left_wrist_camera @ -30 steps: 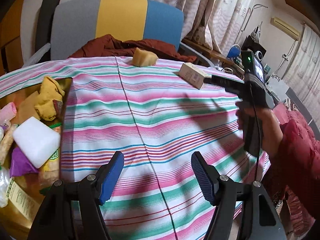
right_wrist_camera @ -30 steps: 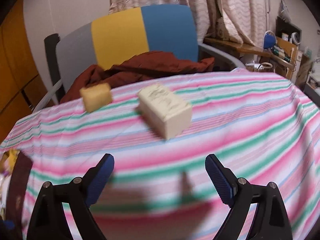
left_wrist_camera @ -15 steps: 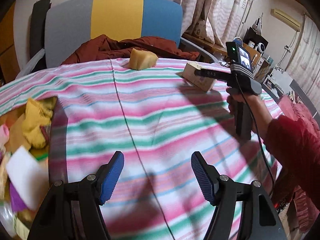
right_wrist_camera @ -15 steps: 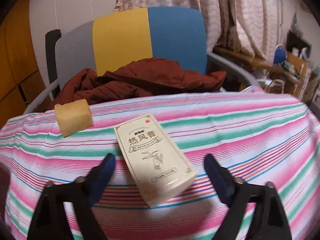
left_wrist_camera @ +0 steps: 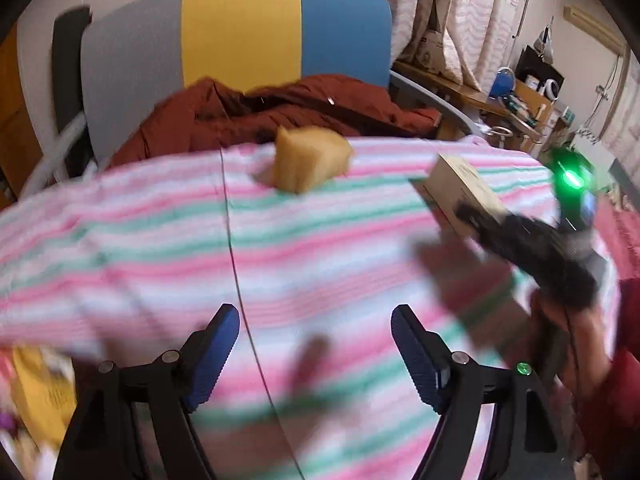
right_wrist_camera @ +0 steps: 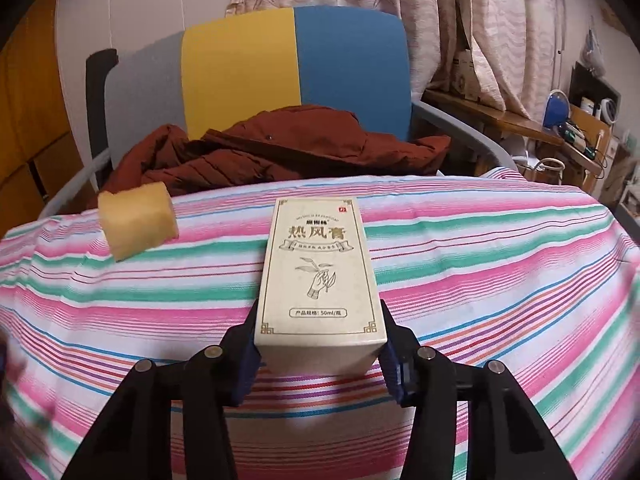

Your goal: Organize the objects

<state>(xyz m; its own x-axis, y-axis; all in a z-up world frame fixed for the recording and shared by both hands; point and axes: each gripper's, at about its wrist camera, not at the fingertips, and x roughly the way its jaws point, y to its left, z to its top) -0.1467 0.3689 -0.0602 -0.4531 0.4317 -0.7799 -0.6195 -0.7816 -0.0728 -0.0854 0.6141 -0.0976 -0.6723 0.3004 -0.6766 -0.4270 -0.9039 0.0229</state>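
A cream carton box with printed Chinese text lies on the striped tablecloth. My right gripper is shut on the box's near end, one blue pad on each side. The box also shows in the left wrist view with the right gripper on it. A yellow sponge block sits near the table's far edge, left of the box; it also shows in the left wrist view. My left gripper is open and empty above the cloth, well short of the sponge.
A chair with a grey, yellow and blue back holds a rust-red jacket just beyond the table's far edge. A container with yellow and other items shows blurred at the left. A cluttered desk stands at the far right.
My right gripper has moved in around the carton box and shut on its near end. My left gripper has swung right and forward; the container has slid almost out of its view.
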